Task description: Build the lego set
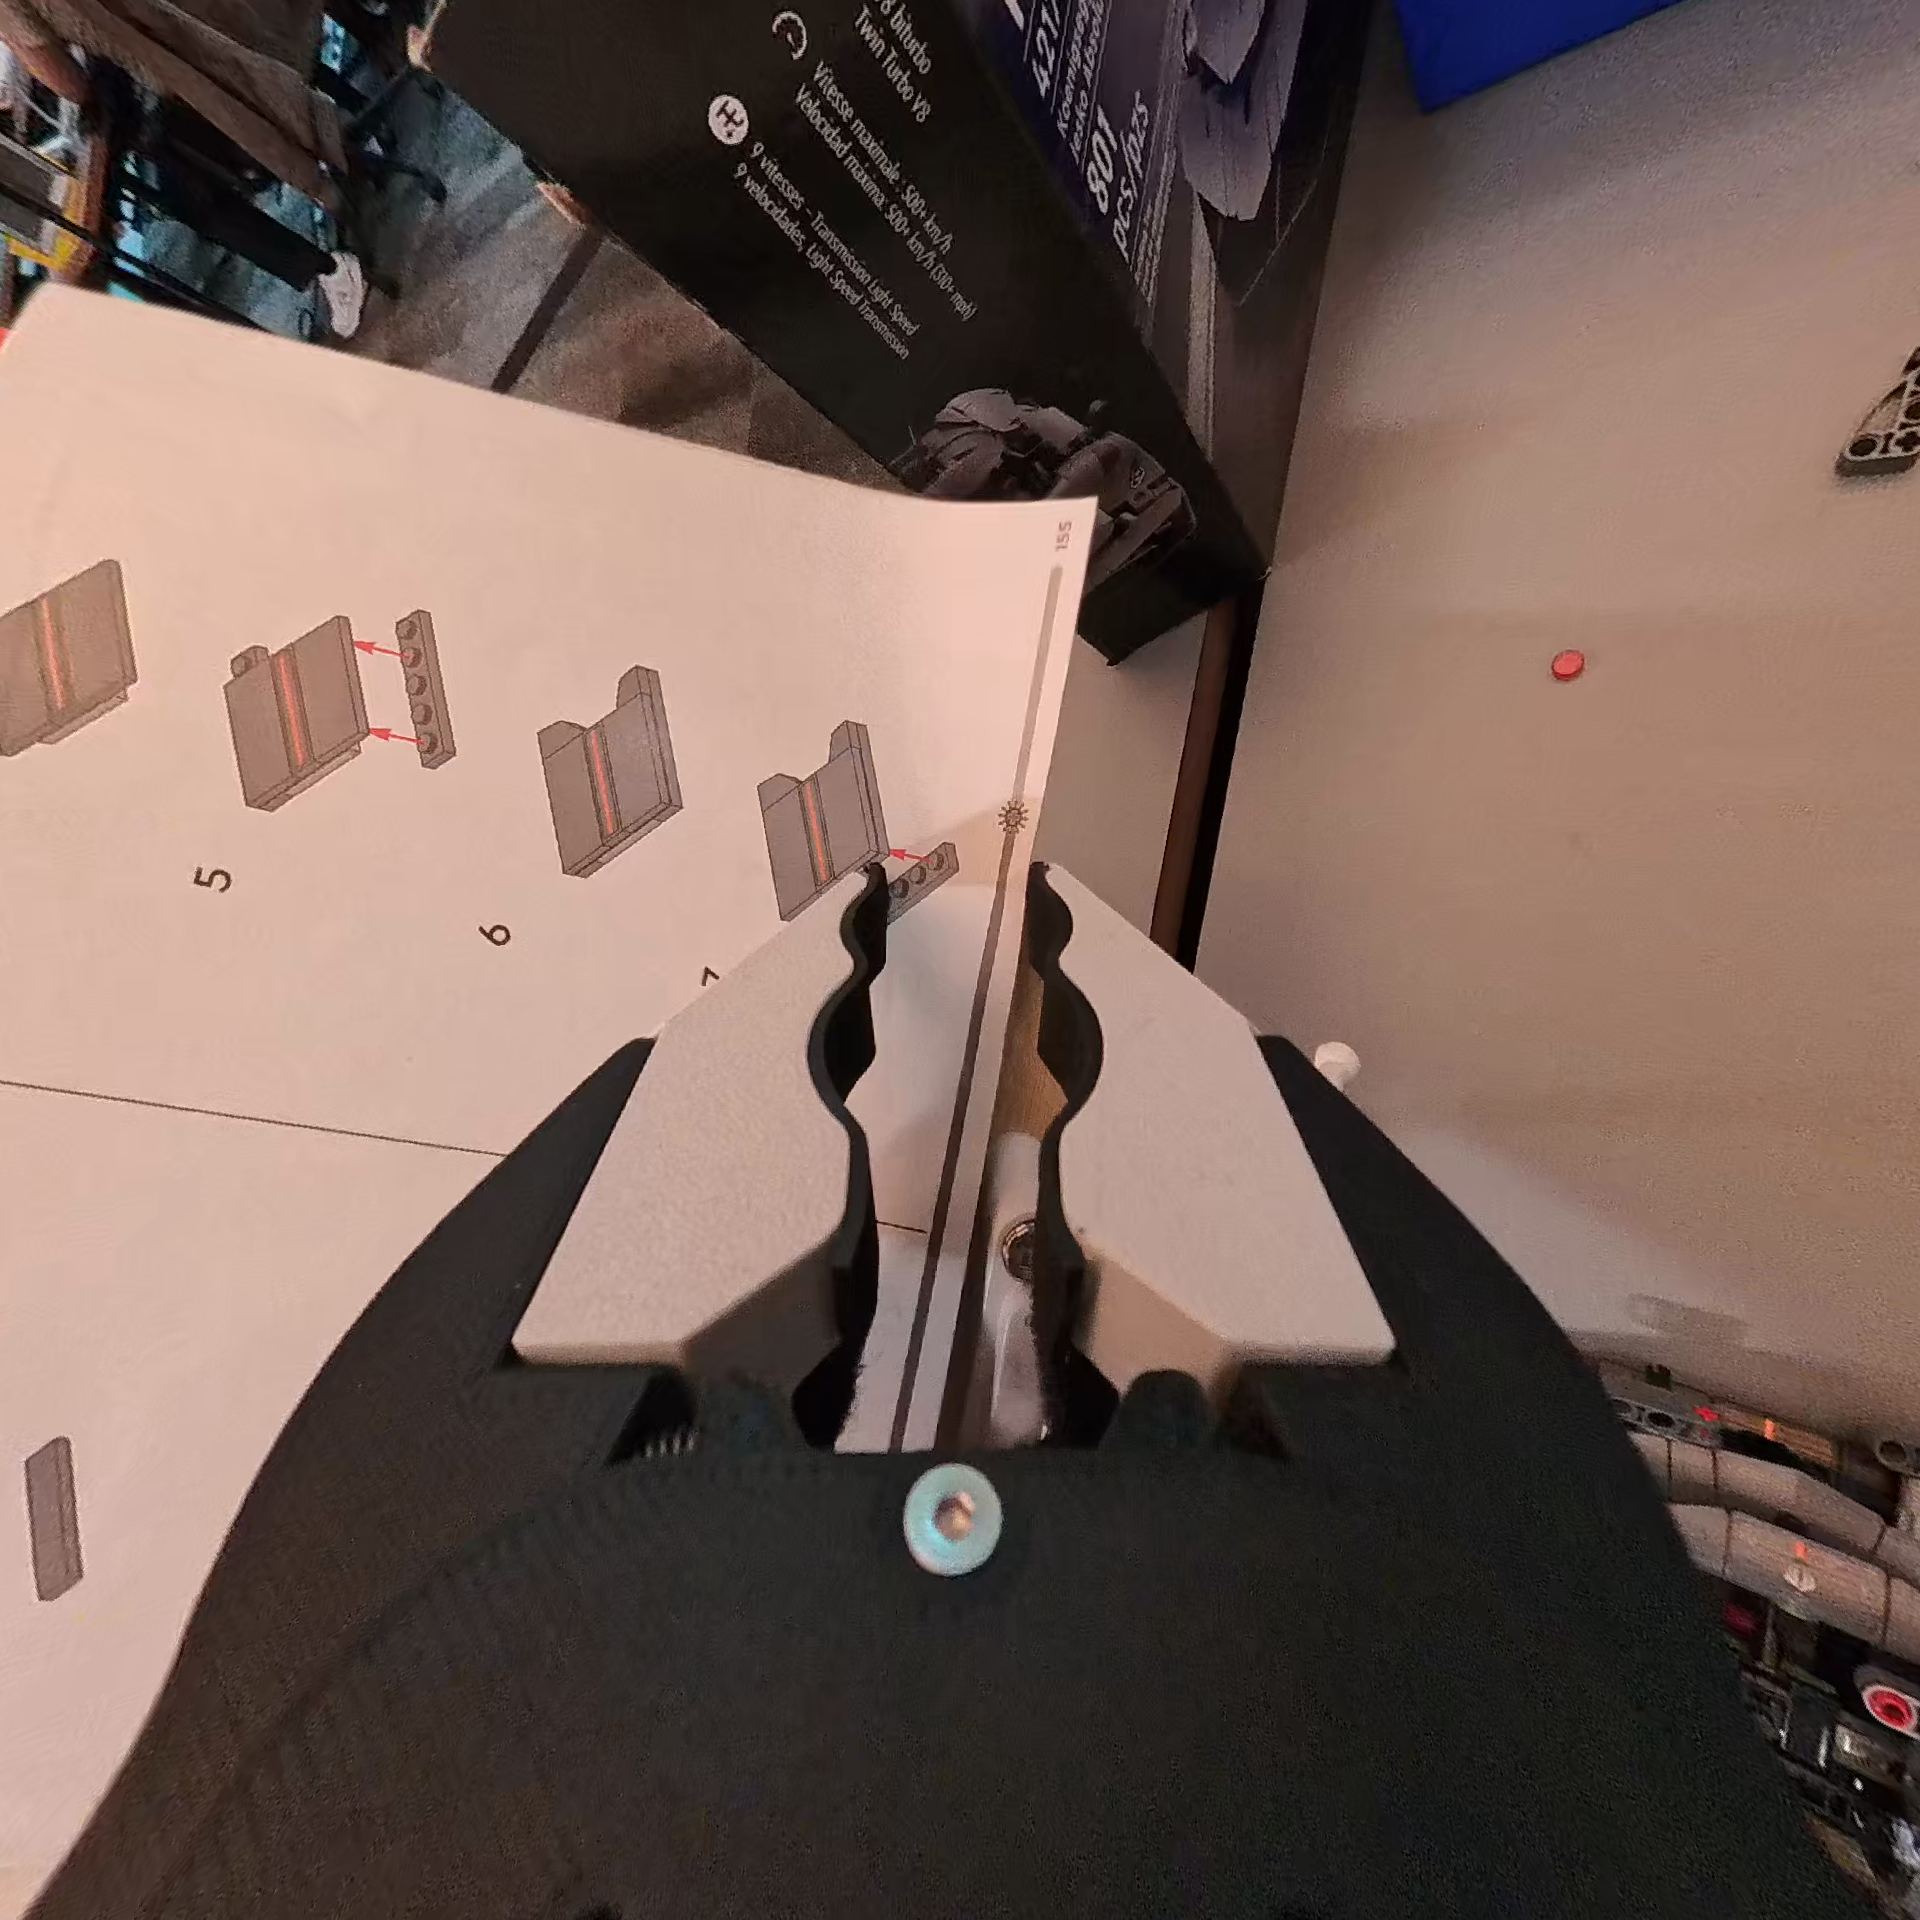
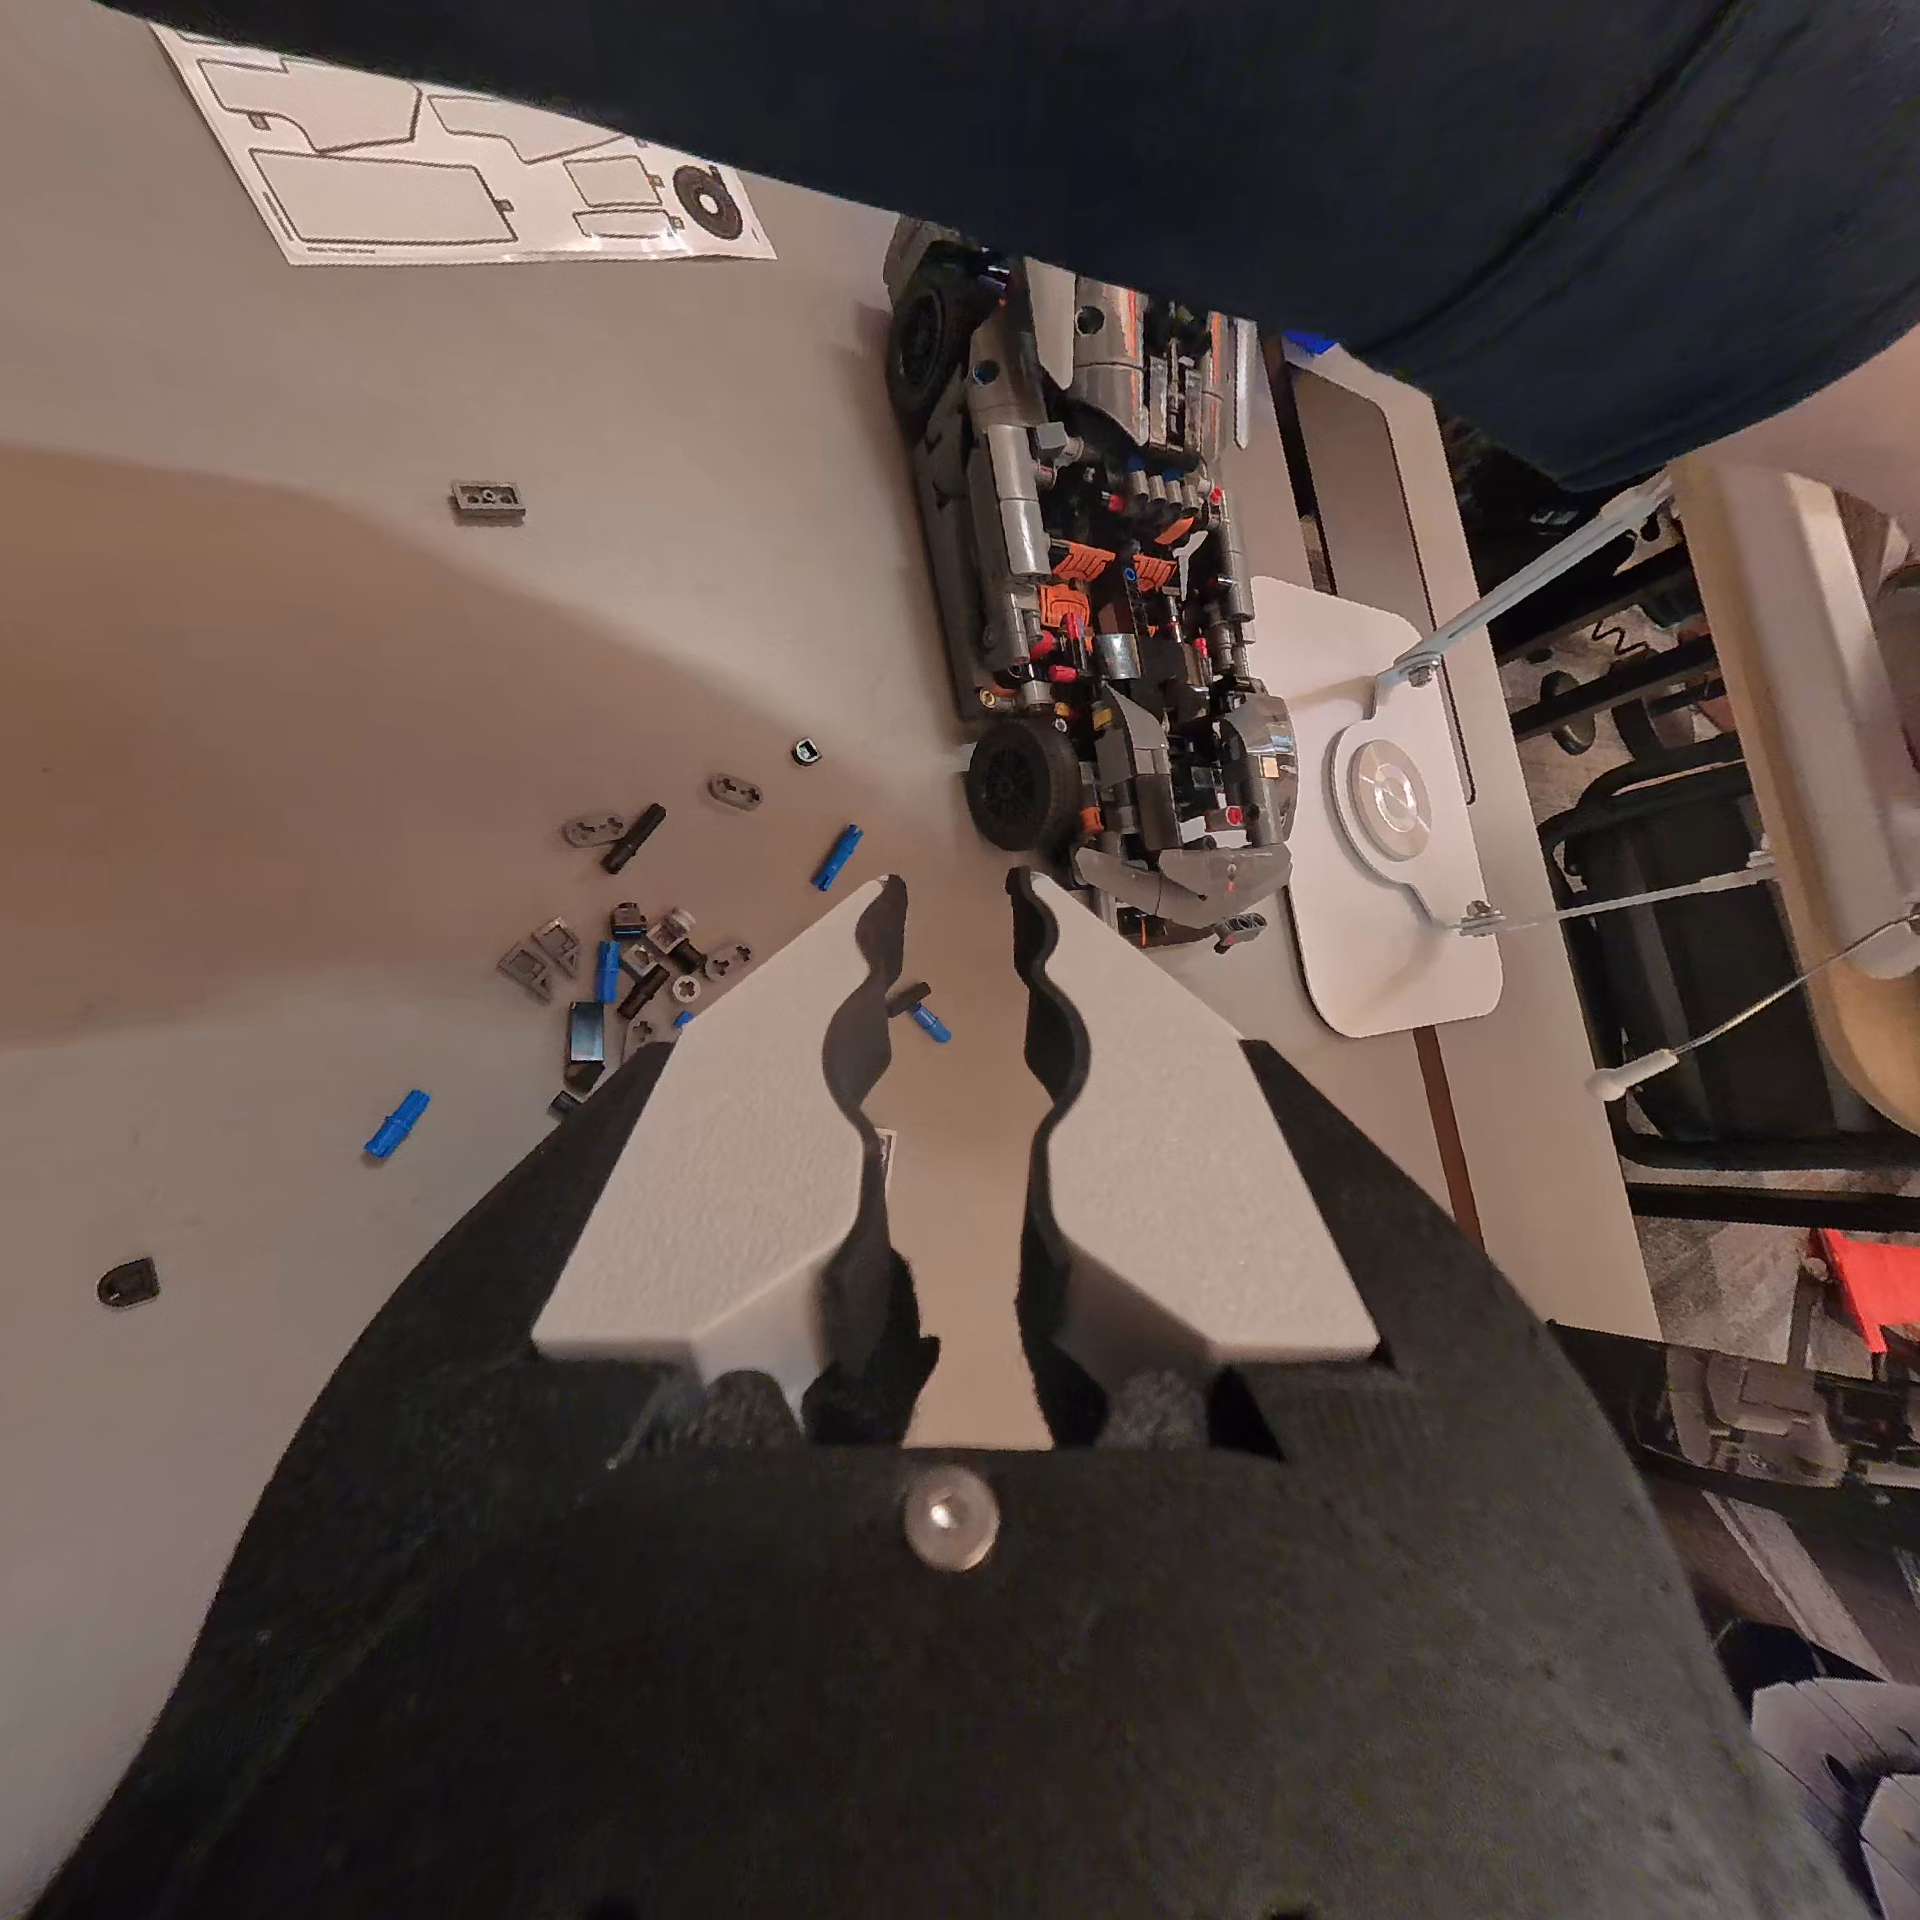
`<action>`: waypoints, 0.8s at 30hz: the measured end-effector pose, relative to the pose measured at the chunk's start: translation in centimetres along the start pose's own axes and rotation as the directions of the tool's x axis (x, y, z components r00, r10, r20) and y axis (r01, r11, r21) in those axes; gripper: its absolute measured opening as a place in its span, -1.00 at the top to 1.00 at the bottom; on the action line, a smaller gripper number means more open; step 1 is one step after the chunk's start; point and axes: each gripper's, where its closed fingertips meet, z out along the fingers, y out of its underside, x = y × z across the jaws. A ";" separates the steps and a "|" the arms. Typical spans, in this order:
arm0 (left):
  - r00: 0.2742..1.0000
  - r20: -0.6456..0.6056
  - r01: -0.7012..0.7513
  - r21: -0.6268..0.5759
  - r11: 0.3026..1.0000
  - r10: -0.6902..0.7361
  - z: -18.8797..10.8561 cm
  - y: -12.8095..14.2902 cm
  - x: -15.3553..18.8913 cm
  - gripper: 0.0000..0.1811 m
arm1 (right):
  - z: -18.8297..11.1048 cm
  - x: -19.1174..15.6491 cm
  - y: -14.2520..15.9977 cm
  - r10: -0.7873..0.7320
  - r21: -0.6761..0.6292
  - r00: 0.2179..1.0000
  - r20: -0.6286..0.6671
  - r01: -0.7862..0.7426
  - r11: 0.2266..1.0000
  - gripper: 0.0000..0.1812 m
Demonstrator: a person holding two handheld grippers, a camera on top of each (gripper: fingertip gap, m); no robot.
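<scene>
While the left gripper (image 1: 951,883) has its jaws parted around the edge of the instruction page (image 1: 416,727) — the paper runs between the 2 fingers, contact unclear — the right gripper (image 2: 956,883) hangs over the table (image 2: 312,675) with jaws apart and nothing between them. Just beyond its tips sits the partly built grey lego car (image 2: 1101,582), near the table edge. Loose pieces (image 2: 634,966) — blue pins, grey and black bits — lie scattered to the left, with a sticker sheet (image 2: 447,166) farther off.

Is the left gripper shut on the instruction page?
No, open: the instruction page's edge runs between the left gripper's fingers with gaps on both sides.
</scene>
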 end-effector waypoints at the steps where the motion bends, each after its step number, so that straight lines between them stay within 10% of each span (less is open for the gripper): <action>1: 1.000 -0.001 -0.004 -0.005 1.000 0.004 0.0 0.0 0.0 0.73 | 0.0 0.0 0.0 0.000 0.001 1.000 0.000 0.000 1.000 0.79; 24: 0.997 -0.080 -0.001 -0.052 0.999 -0.003 -0.1 0.1 0.0 0.73 | 0.1 -0.3 -0.1 -0.006 -0.001 1.000 0.017 0.006 1.000 0.79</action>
